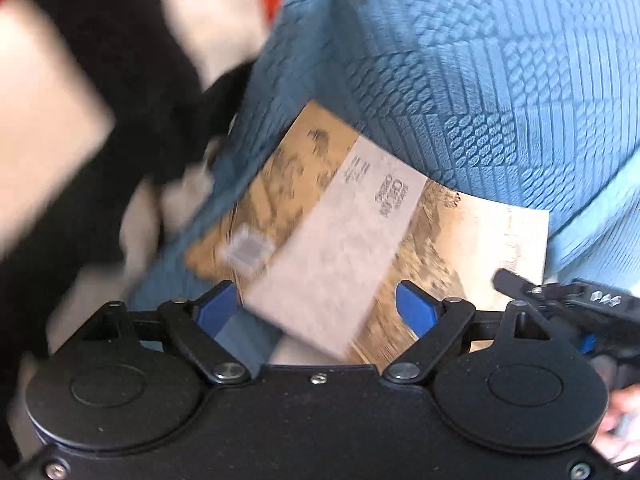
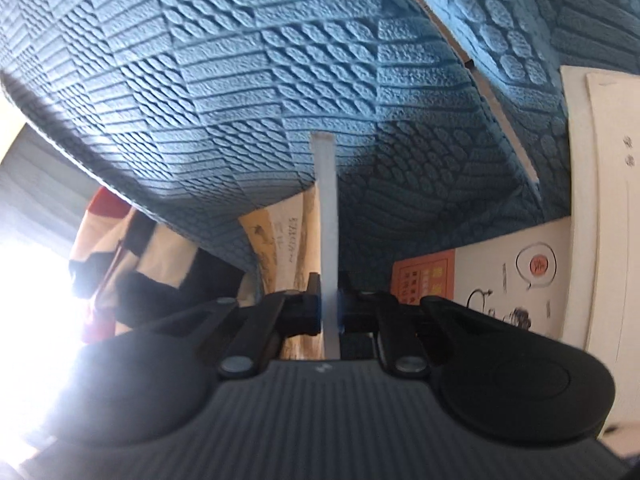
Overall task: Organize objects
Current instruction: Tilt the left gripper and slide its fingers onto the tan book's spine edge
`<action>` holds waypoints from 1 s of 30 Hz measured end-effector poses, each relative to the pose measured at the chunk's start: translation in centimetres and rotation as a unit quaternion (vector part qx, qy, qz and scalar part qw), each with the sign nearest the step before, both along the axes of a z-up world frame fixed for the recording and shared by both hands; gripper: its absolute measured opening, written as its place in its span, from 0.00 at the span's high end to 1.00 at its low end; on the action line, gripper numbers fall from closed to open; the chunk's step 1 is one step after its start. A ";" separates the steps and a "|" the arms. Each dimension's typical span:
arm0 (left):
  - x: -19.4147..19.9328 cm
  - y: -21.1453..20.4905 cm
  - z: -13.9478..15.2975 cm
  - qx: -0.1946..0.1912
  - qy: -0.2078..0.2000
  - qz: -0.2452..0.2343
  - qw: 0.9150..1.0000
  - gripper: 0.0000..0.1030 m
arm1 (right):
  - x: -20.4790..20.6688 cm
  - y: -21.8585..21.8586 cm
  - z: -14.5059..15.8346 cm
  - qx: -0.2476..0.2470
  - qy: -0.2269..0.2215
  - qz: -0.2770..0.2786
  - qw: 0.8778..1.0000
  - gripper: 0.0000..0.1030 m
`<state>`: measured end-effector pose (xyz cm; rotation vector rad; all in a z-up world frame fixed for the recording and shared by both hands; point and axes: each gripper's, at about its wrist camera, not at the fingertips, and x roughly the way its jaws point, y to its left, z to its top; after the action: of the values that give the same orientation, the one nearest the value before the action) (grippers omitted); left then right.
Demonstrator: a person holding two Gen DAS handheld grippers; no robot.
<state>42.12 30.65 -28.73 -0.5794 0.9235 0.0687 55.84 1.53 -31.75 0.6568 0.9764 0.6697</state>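
- Low in the middle of the left wrist view, the tan book (image 1: 360,240) with the pale band across its cover lies on the blue textured cover (image 1: 480,80); the left gripper (image 1: 316,304) stands wide apart with its blue pads either side of the book's near edge, holding nothing.
- At the right edge of that view the right gripper (image 1: 560,292) reaches in at the book's far corner; in its own view, the right gripper (image 2: 330,312) is pinched tight on a thin pale edge, seen end-on at centre, which I take to be that same book.
- To do this well, I would keep the pinch deep and the book level, and bring the open left pads under or onto the free edge before lifting; a thin book held by one corner may droop or slide.
- Upper left of the left view shows a black and cream bag (image 1: 120,80), blurred, close beside the book; it could catch the book's edge.
- Lower right of the right view holds a white book with orange panel (image 2: 500,280), and another white sheet (image 2: 600,200) beyond it; both crowd that side.
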 end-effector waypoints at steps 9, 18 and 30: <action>-2.5 2.2 -4.1 -0.258 0.027 0.083 0.962 0.17 | -1.5 0.6 1.4 0.001 0.015 -0.021 1.000 0.91; -0.2 2.7 -6.5 -0.313 0.014 0.123 0.942 0.32 | -2.5 0.0 1.7 -0.010 0.024 -0.026 0.999 0.91; -1.3 4.7 -7.8 -0.254 0.006 0.184 0.950 0.70 | -5.0 -0.4 0.6 -0.028 0.039 0.003 0.999 0.91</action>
<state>40.80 35.32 -36.54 -1.2304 0.8357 0.1714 50.80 1.16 -31.18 0.6357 1.0663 0.6231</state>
